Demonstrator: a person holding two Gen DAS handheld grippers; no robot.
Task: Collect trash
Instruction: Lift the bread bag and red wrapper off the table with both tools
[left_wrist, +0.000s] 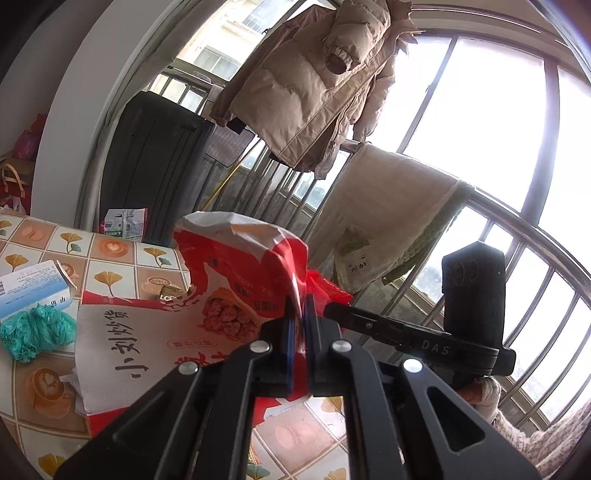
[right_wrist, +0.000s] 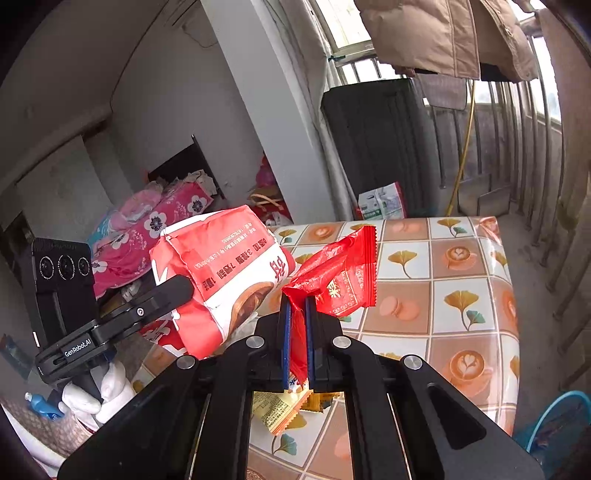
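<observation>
While both grippers are loaded, collection is judged partly done. Left gripper (left_wrist: 301, 314), jaws narrow, pinches the rim of a big paper bag (left_wrist: 236, 280), red/white, creased, stiff, raised off the table (left_wrist: 110, 258). Right gripper (right_wrist: 295, 317), jaws narrow, clamps a red snack wrapper (right_wrist: 340, 277): thin crinkly film w/ serrated edge, just beside the bag. Left to do, approx.: green plastic wad (left_wrist: 35, 332), carton box (left_wrist: 33, 288), orange sachets (right_wrist: 280, 410). Tablecloth glossy, tile-print.
</observation>
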